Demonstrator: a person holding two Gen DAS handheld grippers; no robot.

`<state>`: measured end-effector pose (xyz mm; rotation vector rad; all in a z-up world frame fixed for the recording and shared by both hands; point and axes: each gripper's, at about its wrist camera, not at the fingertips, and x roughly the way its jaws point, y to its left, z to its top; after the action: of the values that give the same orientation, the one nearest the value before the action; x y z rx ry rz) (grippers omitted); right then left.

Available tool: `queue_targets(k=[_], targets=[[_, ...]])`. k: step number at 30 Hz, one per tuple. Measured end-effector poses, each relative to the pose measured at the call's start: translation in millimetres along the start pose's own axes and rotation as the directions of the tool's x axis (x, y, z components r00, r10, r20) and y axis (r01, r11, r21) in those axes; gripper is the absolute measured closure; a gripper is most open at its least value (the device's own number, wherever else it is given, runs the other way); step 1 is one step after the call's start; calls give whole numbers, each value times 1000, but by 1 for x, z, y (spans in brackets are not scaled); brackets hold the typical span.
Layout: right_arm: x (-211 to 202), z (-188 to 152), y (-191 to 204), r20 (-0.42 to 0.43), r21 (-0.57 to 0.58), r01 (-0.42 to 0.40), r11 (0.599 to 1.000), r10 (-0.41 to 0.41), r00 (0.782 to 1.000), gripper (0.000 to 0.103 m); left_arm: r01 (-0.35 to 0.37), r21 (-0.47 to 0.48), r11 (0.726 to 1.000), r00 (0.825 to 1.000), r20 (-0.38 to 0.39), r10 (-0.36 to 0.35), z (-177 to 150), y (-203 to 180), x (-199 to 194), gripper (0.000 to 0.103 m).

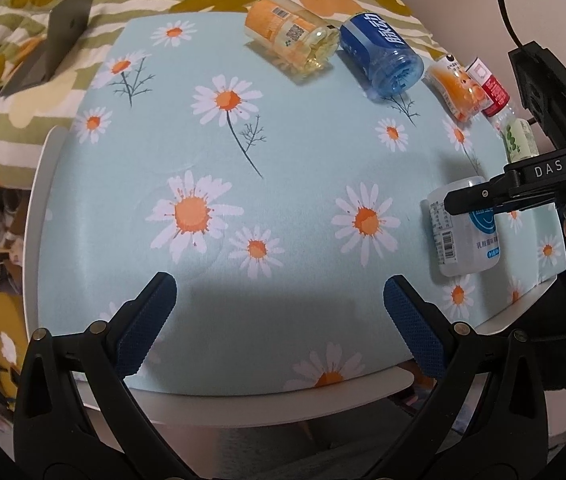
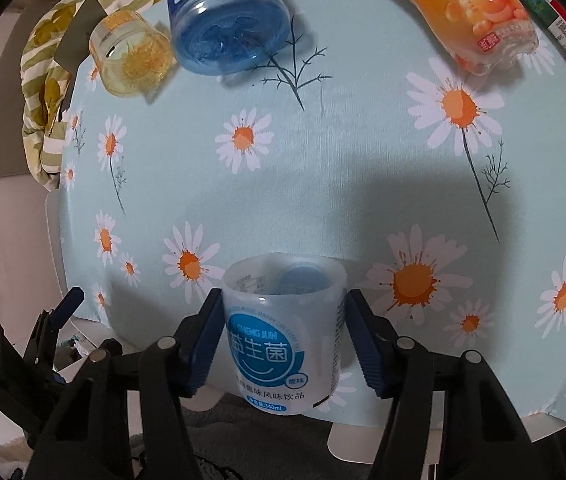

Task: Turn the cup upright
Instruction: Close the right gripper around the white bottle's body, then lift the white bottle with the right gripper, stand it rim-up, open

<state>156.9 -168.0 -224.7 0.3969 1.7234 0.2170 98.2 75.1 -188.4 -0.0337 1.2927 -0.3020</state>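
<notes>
Item: white cup [image 2: 283, 334], at the table's [image 1: 371, 394] near edge, right corner, open mouth up, clamped at both sides by your right gripper [image 2: 281, 340]; left gripper [image 1: 279, 320] spread, empty; step: set-down; next, judged: release and withdraw without tipping.

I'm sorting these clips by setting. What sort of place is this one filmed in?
Probably a home, likely a bedroom or living corner. A small white table under a daisy-print cloth stands against a floral, striped quilt, with cut-down drink-bottle cups lying about.
</notes>
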Motion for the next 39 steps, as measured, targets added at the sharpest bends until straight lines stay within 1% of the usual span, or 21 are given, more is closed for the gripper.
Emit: queue_targets(k=[4,7,10,11,13,14,16,17,18,19,20,22,24,27,29,30,32,33,35,37,39], targets=[[-6,-5,0,29,-5,-2,1000,3,1000,50,-1,11,1000,1000,6,1,0,-4,-5,0],[-19,-11,2,75,-14,-12,1000,13,997,50,-7,22,1000,1000,21,7,3,-8,-13,0],[-41,-20,7,158,-32,-11,999,16,987,50,-18,33,999,999,43,16,6,-11,-24,0],[-52,-25,10,209,-46,-8,999,18,978,50,-21,35,999,999,48,19,7,-12,-26,0],[-70,-36,15,313,-61,-1,998,20,949,50,-29,40,999,998,61,26,8,-12,-33,0],[-79,-45,17,384,-65,-4,998,29,923,50,-34,40,999,997,67,31,8,-12,-35,0],[-88,-60,17,499,-54,-28,998,52,865,50,-43,42,998,996,74,40,8,-11,-39,0],[-89,-68,17,555,-43,-38,998,56,830,50,-47,43,998,996,77,44,7,-10,-41,0],[-86,-78,17,616,-32,-33,999,46,786,50,-55,44,997,995,84,51,6,-10,-42,0],[-85,-83,17,651,-25,-19,1000,31,758,50,-62,44,997,994,88,58,4,-8,-44,0],[-80,-90,19,690,-12,4,1000,5,723,50,-67,45,997,994,91,63,3,-7,-45,0],[-68,-98,21,743,8,46,999,-37,668,50,-81,43,996,992,96,77,-2,-3,-46,0],[-52,-105,24,779,21,101,995,-79,622,50,-91,41,995,991,98,87,-6,1,-45,0],[-32,-109,31,814,18,150,989,-102,571,50,-113,34,993,989,96,110,-11,7,-45,0],[-25,-110,32,825,17,164,986,-106,555,50,-123,35,992,987,104,119,-13,9,-47,0],[-22,-110,33,832,15,170,985,-107,544,50,-129,39,991,986,110,124,-14,9,-48,0],[-17,-113,35,850,15,195,981,-115,514,50,-139,46,989,984,121,133,-16,10,-48,0],[-14,-113,36,855,14,208,978,-120,504,50,-143,49,988,983,127,136,-17,10,-48,0],[-8,-113,36,861,16,231,973,-131,492,50,-146,51,988,981,138,138,-18,10,-48,0],[-6,-117,34,867,14,224,974,-124,482,50,-148,54,987,979,147,139,-20,10,-47,0],[-4,-121,32,876,11,222,975,-116,468,50,-147,55,988,979,151,138,-21,9,-45,0]])
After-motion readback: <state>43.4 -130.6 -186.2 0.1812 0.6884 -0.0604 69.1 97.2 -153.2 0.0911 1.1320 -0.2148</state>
